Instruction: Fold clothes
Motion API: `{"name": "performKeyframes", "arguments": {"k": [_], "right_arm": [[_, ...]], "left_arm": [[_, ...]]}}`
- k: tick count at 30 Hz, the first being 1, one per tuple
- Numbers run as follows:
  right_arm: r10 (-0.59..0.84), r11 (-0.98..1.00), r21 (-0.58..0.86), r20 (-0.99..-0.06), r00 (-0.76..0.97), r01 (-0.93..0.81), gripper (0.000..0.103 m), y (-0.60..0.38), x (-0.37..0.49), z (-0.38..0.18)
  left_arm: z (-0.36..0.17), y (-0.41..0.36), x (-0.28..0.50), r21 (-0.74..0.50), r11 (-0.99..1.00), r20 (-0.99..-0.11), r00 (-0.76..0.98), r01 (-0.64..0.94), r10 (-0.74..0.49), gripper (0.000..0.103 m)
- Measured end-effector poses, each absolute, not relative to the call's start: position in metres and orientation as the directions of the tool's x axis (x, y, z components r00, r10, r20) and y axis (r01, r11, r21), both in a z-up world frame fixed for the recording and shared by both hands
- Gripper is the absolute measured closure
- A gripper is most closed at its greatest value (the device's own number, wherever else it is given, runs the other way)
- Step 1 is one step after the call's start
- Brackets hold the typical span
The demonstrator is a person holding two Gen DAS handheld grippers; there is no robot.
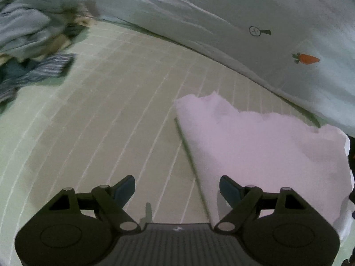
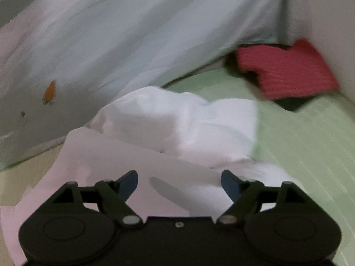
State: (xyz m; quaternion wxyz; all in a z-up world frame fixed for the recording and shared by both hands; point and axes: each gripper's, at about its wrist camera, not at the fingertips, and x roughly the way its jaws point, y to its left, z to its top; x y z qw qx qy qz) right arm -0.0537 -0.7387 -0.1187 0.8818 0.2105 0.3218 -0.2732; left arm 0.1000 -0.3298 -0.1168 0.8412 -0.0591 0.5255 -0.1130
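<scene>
Both grippers hang over the bed, jaws spread wide, nothing between them. The L gripper (image 1: 177,189) sits above bare striped sheet (image 1: 99,122); the white garment (image 1: 255,150) lies to its right & slightly ahead, with a straight, crisp edge running diagonally from near the right fingertip up and away to the left. The R gripper (image 2: 179,182) is directly over the same garment (image 2: 177,119): a flat panel under the jaws, a rumpled, bunched part just beyond.

So the R hand is the nearer one, already atop the cloth; the L would have to shift rightward to meet that diagonal edge. Long axis seems to run L-to-R across both views, tho fisheye bend makes that a loose call.

Garment looks partly folded: one clean edge, far end still lumpy. Can't say whether it's mid-fold or being finished off.

Elsewhere: mixed pile of clothes (image 1: 33,44) far left, red knit (image 2: 286,71) far right, pale blanket (image 1: 221,11) along the back.
</scene>
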Motion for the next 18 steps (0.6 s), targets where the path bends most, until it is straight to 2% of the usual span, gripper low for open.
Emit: {"name": "performKeyframes", "arguments": {"k": [3, 6, 9, 10, 11, 12, 13, 15, 18], "right_arm": [[-0.326, 0.805, 0.150, -0.697, 0.639, 0.574, 0.019, -0.733, -0.023, -0.121], [-0.300, 0.836, 0.118, -0.721, 0.625, 0.537, 0.014, -0.733, 0.005, -0.127], [-0.260, 0.848, 0.125, -0.748, 0.610, 0.515, 0.017, -0.738, 0.022, -0.135], [-0.224, 0.857, 0.147, -0.757, 0.613, 0.494, 0.039, -0.740, 0.025, -0.138], [-0.194, 0.862, 0.167, -0.762, 0.618, 0.478, 0.056, -0.742, 0.027, -0.140], [-0.168, 0.866, 0.185, -0.767, 0.620, 0.464, 0.076, -0.743, 0.029, -0.143], [-0.175, 0.864, 0.175, -0.775, 0.607, 0.473, 0.088, -0.743, 0.030, -0.143], [-0.180, 0.869, 0.179, -0.755, 0.630, 0.462, 0.097, -0.740, 0.023, -0.137], [-0.203, 0.883, 0.167, -0.706, 0.678, 0.439, 0.099, -0.727, 0.000, -0.119]], "left_arm": [[-0.130, -0.336, 0.132, -0.246, 0.961, -0.873, 0.402, 0.125, -0.276, 0.019], [-0.143, -0.342, 0.163, -0.274, 0.954, -0.875, 0.382, 0.121, -0.299, 0.024], [-0.156, -0.344, 0.188, -0.324, 0.942, -0.873, 0.355, 0.088, -0.333, 0.044], [-0.160, -0.345, 0.194, -0.346, 0.935, -0.871, 0.346, 0.074, -0.350, 0.063], [-0.162, -0.346, 0.197, -0.372, 0.926, -0.866, 0.337, 0.060, -0.369, 0.087], [-0.164, -0.347, 0.199, -0.383, 0.922, -0.865, 0.331, 0.049, -0.377, 0.091], [-0.163, -0.346, 0.199, -0.386, 0.921, -0.863, 0.335, 0.044, -0.378, 0.094], [-0.158, -0.343, 0.193, -0.398, 0.916, -0.850, 0.360, 0.042, -0.385, 0.097], [-0.139, -0.332, 0.172, -0.416, 0.908, -0.812, 0.425, 0.058, -0.400, 0.098]]}}
